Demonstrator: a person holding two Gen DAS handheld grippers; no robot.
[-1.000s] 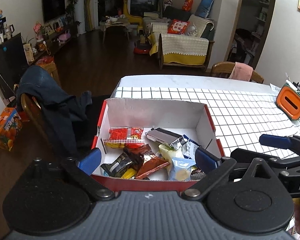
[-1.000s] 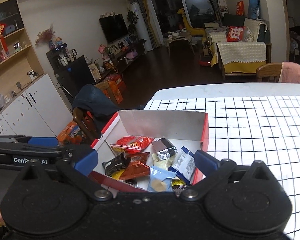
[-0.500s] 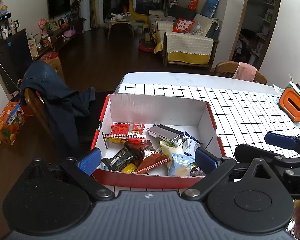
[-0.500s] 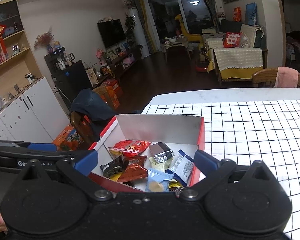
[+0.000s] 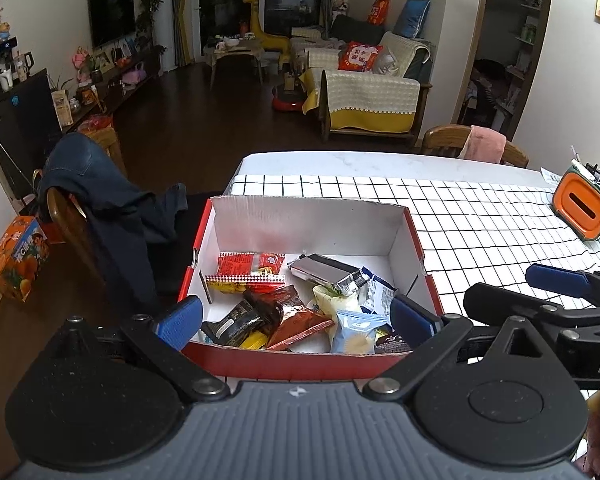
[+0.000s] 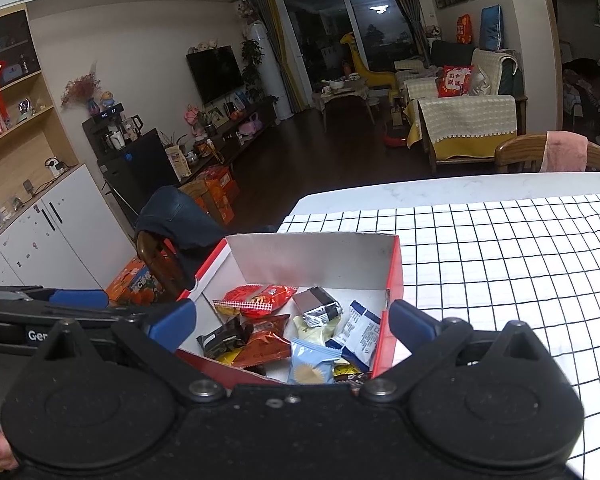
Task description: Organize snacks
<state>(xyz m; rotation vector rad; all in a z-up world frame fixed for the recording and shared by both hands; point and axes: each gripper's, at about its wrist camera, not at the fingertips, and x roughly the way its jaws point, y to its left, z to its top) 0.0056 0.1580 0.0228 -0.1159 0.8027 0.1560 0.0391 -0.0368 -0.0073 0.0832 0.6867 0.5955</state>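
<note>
Both the left gripper (image 5: 296, 322) and the right gripper (image 6: 292, 322) were spread wide and empty, held just short of the box's near wall. The red box (image 5: 300, 358) sat at the table's (image 5: 480, 216) left edge, holding loose snack packets (image 5: 300, 304). Beyond stood a jacket-draped chair (image 5: 100, 208).

One red cardboard box (image 5: 306, 360) with white inside, open on top. Inside the box, roughly nine snack packets in a loose pile, some overlapping so the exact count is unsure: two red packets (image 5: 249, 265) toward the back left of the box, one silver packet (image 5: 324, 272) at the back middle, one black packet (image 5: 236, 318) at the front left, one orange-red packet (image 5: 298, 322) at the front middle, one pale blue packet (image 5: 356, 330) at the front right, one white-and-blue packet (image 5: 376, 296) against the right wall. Two chairs (image 5: 476, 148) beyond the box. One orange holder (image 5: 582, 210) far right of the box.
</note>
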